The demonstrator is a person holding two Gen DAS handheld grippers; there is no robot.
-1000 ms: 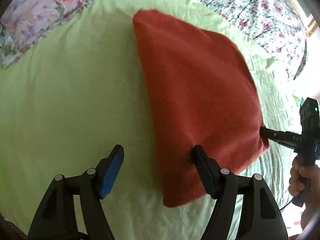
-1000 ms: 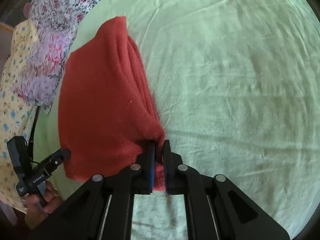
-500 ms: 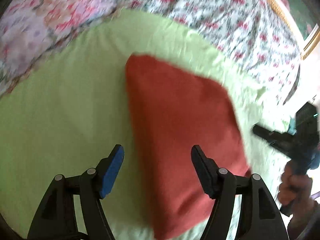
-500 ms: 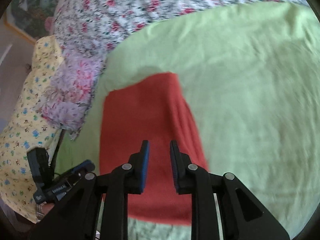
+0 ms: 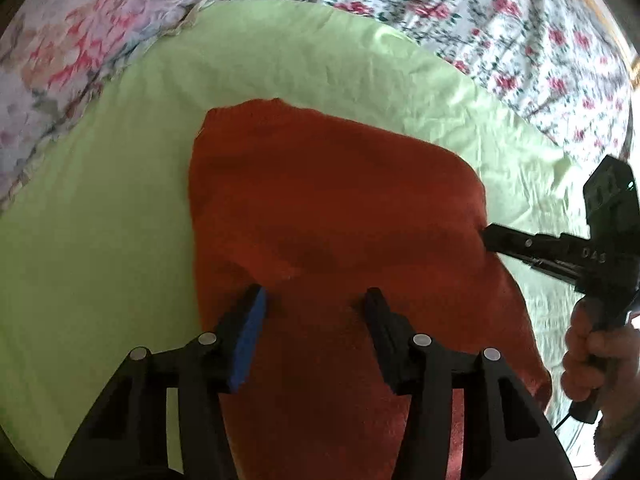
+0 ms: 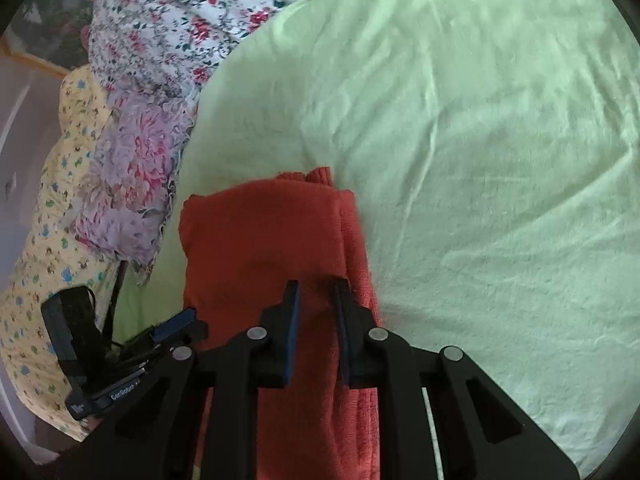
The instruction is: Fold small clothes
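Green bedsheet (image 6: 480,160) carries a half-folded red garment (image 5: 320,208).
Near, left tongs (image 5: 316,304) have just been closing, pads not pressing; right tongs (image 6: 316,300) stand slightly parted above it, released. Next probably: grasp the near edge, fold toward the floral quilt (image 5: 480,8) beyond.

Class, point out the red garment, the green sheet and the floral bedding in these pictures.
red garment (image 5: 340,200): left wrist view, middle of its top layer.
green sheet (image 6: 480,160): right wrist view, bare stretch beside the garment.
floral bedding (image 5: 500,28): left wrist view, patterned cloth beyond the sheet.
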